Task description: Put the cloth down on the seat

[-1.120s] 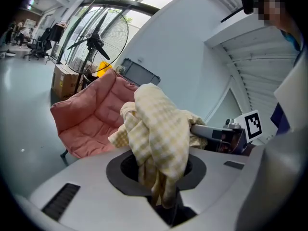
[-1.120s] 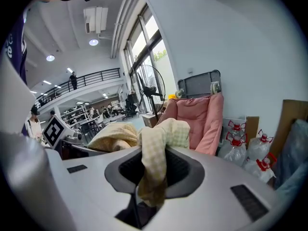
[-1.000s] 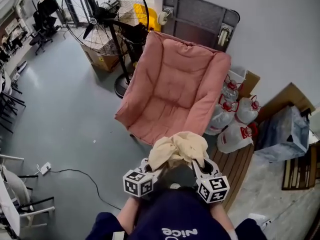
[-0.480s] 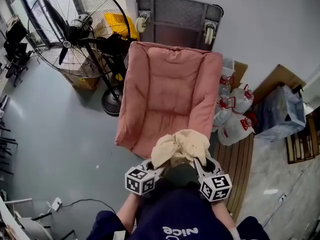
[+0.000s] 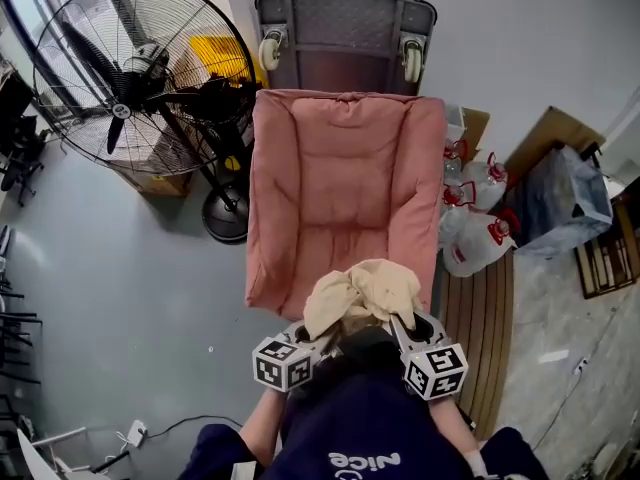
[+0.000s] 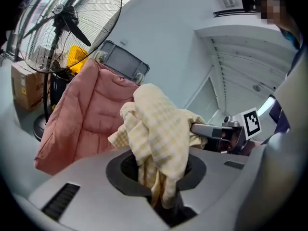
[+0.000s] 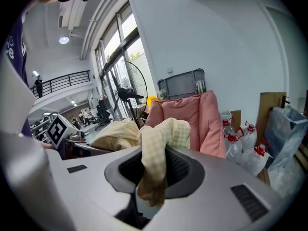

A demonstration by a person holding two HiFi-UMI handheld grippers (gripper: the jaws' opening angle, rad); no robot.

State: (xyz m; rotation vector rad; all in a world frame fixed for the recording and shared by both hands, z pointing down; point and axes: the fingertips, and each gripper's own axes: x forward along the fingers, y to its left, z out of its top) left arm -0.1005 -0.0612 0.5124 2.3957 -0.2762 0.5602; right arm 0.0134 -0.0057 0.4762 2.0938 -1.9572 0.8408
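Observation:
A pale yellow checked cloth [image 5: 360,296] is bunched between both grippers, just in front of the pink padded chair [image 5: 345,183]. My left gripper [image 5: 318,334] is shut on one end of the cloth [image 6: 159,143], which spills up out of its jaws. My right gripper [image 5: 398,326] is shut on the other end of the cloth [image 7: 156,153]. The cloth hangs over the front edge of the seat [image 5: 330,268], held above it. In the left gripper view the chair [image 6: 82,109] stands to the left; in the right gripper view the chair [image 7: 192,119] stands straight ahead.
A big standing fan [image 5: 140,78] is left of the chair. A grey trolley [image 5: 345,33] leans on the wall behind it. Water jugs [image 5: 475,223], a cardboard sheet and a plastic-wrapped bundle [image 5: 560,198] sit at the right, with a wooden pallet [image 5: 485,338] near my right side.
The view has swung so the chair now sits square and straight ahead. Both grippers still hold the cloth in the same way, slightly nearer the seat's front edge.

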